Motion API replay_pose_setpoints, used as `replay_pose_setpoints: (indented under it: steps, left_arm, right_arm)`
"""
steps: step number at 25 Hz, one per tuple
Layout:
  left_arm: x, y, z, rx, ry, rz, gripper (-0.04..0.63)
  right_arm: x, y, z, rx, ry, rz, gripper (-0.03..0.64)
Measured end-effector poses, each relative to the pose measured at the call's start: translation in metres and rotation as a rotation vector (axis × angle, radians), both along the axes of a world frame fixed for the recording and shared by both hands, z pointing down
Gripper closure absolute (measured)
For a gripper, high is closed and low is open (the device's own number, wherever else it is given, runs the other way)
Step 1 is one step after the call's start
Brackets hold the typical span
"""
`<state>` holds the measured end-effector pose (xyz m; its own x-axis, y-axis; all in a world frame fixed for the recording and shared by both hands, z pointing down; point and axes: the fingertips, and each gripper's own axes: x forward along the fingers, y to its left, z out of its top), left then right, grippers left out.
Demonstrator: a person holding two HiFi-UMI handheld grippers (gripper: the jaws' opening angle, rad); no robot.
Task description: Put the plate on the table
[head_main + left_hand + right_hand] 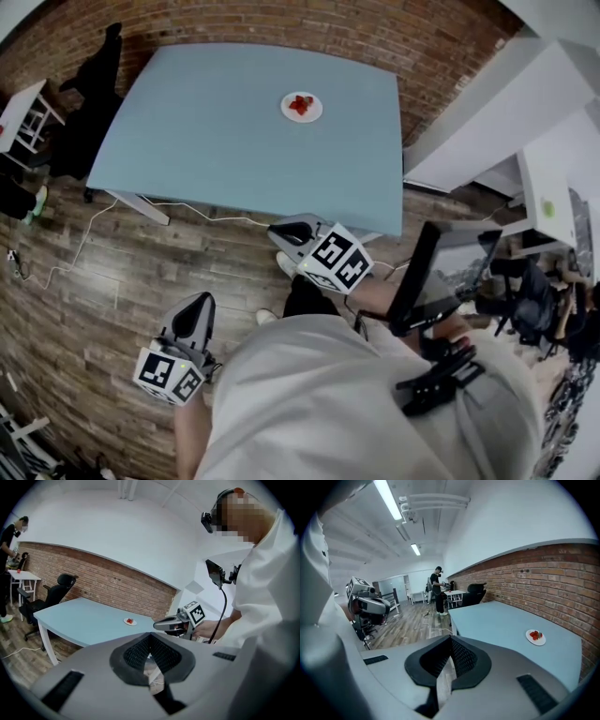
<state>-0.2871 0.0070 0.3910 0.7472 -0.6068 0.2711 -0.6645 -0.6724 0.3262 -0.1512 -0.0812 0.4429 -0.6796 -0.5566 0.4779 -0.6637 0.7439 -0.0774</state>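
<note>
One round white plate (315, 115) bearing red food (300, 104); one smooth pale-blue table (206, 141); left gripper (150, 637), right gripper (450, 640), ribbed black pads, jaws closed, empty.

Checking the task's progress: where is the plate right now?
In the head view, the plate sits on the blue table, toward its far edge near the brick wall.

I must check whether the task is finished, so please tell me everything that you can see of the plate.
The plate is small, round and white, with a smooth surface; whether it is ceramic or plastic cannot be told. It lies flat on the light blue table, in the half nearer the brick wall. A few pieces of red food sit in its middle, and the white rim shows around them. Only the table and the food touch it.
</note>
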Motion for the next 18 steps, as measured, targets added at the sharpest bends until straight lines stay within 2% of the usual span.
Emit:
replay_pose_setpoints:
  steps: [18]
  left_arm:
    - [0.004,0.031,0.000,0.018,-0.008,0.062,0.595]
  right_arm:
    - [-0.009,0.050,-0.020,0.047,0.022,-0.019,0.609]
